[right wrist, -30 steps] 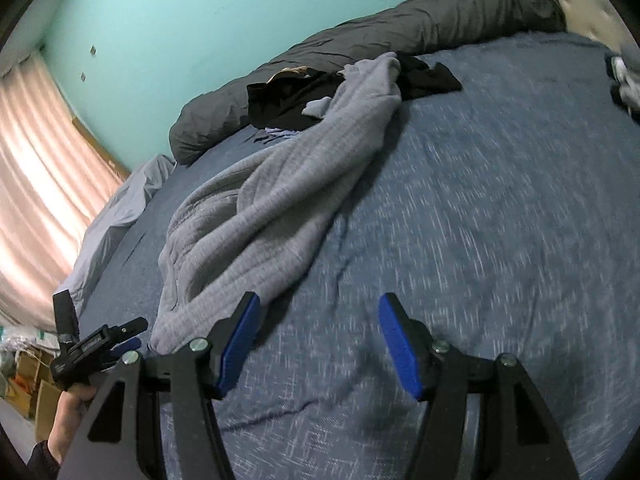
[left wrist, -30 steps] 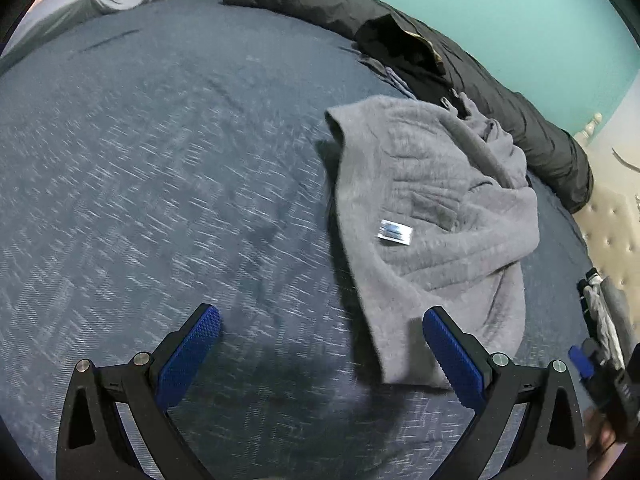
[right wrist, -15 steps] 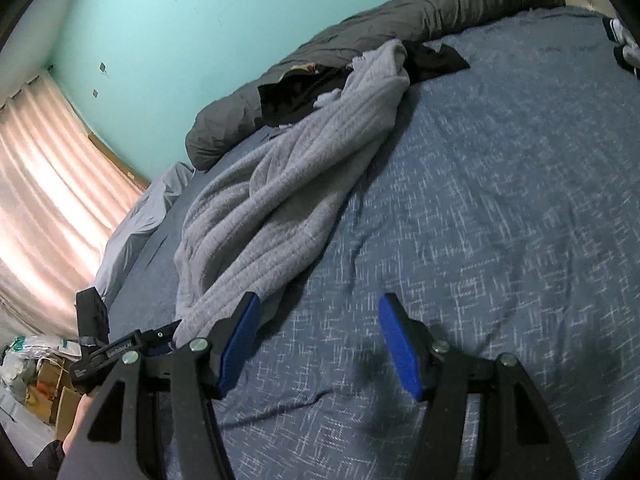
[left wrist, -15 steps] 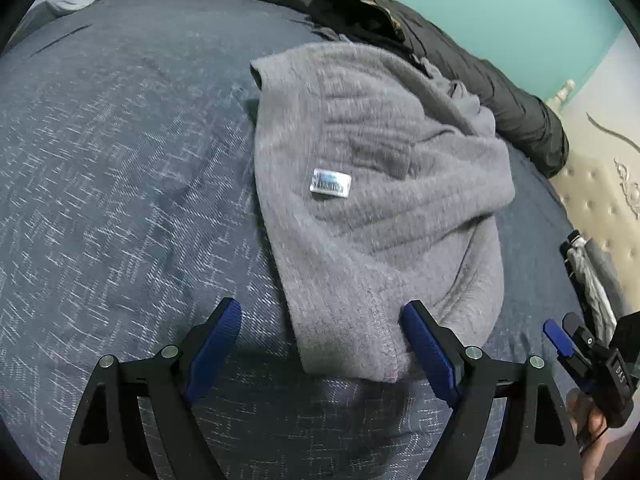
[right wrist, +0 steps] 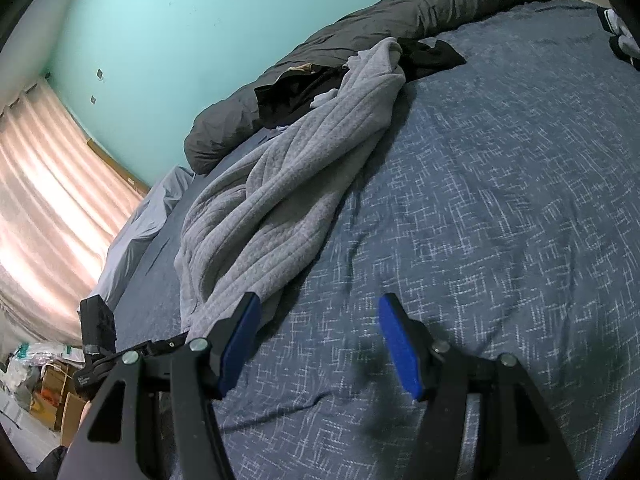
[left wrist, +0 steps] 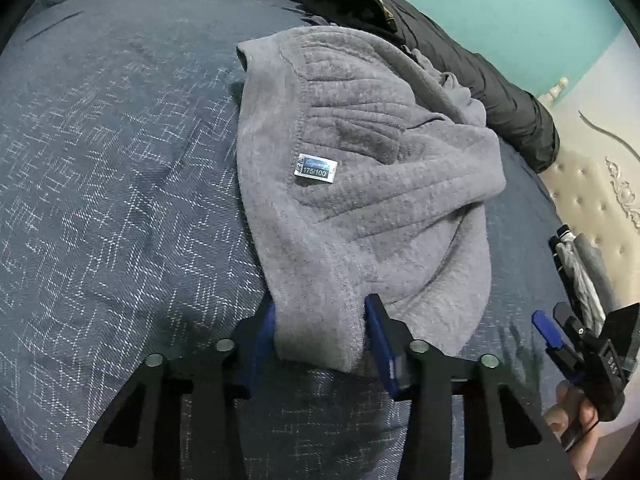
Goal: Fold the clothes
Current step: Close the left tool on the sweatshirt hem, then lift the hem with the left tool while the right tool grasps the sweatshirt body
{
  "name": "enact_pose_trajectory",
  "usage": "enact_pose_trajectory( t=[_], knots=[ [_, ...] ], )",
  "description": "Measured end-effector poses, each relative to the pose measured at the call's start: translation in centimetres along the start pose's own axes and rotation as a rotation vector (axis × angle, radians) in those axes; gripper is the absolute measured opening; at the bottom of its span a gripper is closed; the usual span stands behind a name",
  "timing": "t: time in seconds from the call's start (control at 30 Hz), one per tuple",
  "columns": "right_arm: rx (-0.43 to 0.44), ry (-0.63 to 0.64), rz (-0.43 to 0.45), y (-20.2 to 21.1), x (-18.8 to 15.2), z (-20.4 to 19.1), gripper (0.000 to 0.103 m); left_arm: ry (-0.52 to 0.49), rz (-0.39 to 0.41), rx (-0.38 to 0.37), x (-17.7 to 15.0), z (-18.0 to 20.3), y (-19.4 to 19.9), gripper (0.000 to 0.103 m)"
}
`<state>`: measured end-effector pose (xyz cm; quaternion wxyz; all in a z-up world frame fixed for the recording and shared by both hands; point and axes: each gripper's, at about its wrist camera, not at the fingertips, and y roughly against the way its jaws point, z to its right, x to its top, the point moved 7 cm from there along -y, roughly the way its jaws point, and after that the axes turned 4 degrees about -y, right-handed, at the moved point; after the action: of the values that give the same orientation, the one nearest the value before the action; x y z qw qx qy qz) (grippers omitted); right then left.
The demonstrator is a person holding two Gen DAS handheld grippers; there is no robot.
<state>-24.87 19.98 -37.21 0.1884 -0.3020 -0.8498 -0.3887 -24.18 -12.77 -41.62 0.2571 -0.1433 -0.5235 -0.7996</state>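
One grey sweater (left wrist: 360,200) at centre, one label (left wrist: 316,167) on it, one black garment (left wrist: 348,4) at twelve o'clock, one dark rolled duvet (left wrist: 500,92) at one o'clock, two grippers.

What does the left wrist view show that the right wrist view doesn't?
Left wrist only: the size label on the grey sweater, the sweater's near hem between the closing fingers of the left gripper, and the padded headboard.
Right wrist only: the curtain, boxes on the floor, and the right gripper open over bare blue bedspread.
Both: sweater, bedspread, dark duvet, black clothes, teal wall.
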Motion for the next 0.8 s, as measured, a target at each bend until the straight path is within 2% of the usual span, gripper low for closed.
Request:
enact_pose_trajectory(
  t=[0.4,0.5,0.53,0.57,0.8],
  knots=[
    [0.003,-0.008,0.002,-0.2,0.1,0.1,0.062,-0.033,-0.023,0.017,0.2,0.5,-1.1,0.046],
    [0.005,-0.008,0.003,-0.2,0.1,0.0,0.062,-0.014,-0.006,-0.004,0.3,0.2,-0.6,0.039],
    [0.006,-0.006,0.003,-0.2,0.1,0.0,0.062,-0.009,0.004,-0.01,0.4,0.2,-0.4,0.03],
    [0.005,-0.005,0.003,-0.3,0.1,0.0,0.062,-0.01,0.014,-0.012,0.6,0.2,-0.1,0.027],
    [-0.017,-0.007,0.003,-0.1,0.3,0.5,0.062,-0.054,0.119,-0.001,2.1,0.1,3.8,0.022]
  ],
)
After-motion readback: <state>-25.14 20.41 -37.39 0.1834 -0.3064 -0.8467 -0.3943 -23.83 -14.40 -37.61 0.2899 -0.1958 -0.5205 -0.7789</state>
